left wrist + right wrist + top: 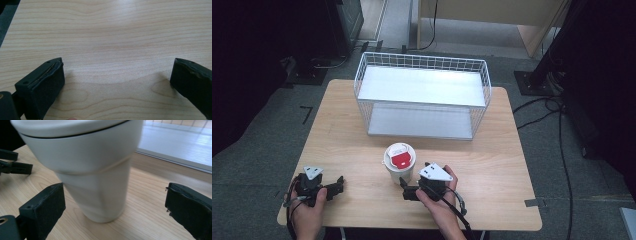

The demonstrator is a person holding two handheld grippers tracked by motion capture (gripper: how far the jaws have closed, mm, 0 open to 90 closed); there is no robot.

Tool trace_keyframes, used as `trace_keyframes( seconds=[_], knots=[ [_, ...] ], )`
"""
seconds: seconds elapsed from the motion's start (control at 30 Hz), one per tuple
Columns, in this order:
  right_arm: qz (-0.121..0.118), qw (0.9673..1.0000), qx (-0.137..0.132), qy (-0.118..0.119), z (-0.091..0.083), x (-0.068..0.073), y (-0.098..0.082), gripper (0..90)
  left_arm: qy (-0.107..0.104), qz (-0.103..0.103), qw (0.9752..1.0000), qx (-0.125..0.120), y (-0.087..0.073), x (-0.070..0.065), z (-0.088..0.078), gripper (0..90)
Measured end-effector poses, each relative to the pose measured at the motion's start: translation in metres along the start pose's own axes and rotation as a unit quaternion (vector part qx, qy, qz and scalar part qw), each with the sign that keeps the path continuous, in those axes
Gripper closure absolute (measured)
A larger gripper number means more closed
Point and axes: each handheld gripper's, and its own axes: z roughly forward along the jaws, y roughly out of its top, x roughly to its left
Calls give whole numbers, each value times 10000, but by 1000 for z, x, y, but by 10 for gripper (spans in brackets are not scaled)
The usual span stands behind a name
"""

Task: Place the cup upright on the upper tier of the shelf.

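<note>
A white paper cup [399, 165] with a white lid and a red label on top stands upright near the middle of the wooden table [492, 165]. My right gripper [404, 189] sits just at its near side, open; in the right gripper view the cup [100, 187] stands between and just beyond the two wide-apart jaws of this gripper [113, 207], touching neither. My left gripper [339, 184] rests at the table's near left corner, open, with bare wood between the jaws of the left gripper [117, 75].
A white wire basket [422, 95] with two shelf levels stands at the back of the table, its open side toward me. Bare wood lies between it and the cup. Dark stands and cables sit on the floor around the table.
</note>
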Motion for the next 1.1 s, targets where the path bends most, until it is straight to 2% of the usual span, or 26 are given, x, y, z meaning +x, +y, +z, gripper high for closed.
trace_keyframes(
  seconds=[0.07, 0.5, 0.83, 1.1],
  knots=[
    [10, 9999, -102, 47, 4, 5, 0, 68, -1, 2, 10000, 0, 0, 0, 0, 0],
    [103, 9992, -312, 214, 19, 15, 2, 122, -13, 8, 10000, -4, 0, 0, 0, 0],
    [230, 9982, -492, 262, 31, 15, 3, 76, -20, 15, 10000, -3, 0, 0, 0, 0],
    [234, 9972, -687, 173, 39, 17, 5, 47, -27, 26, 10000, 2, 0, 0, 0, 0]
  ],
)
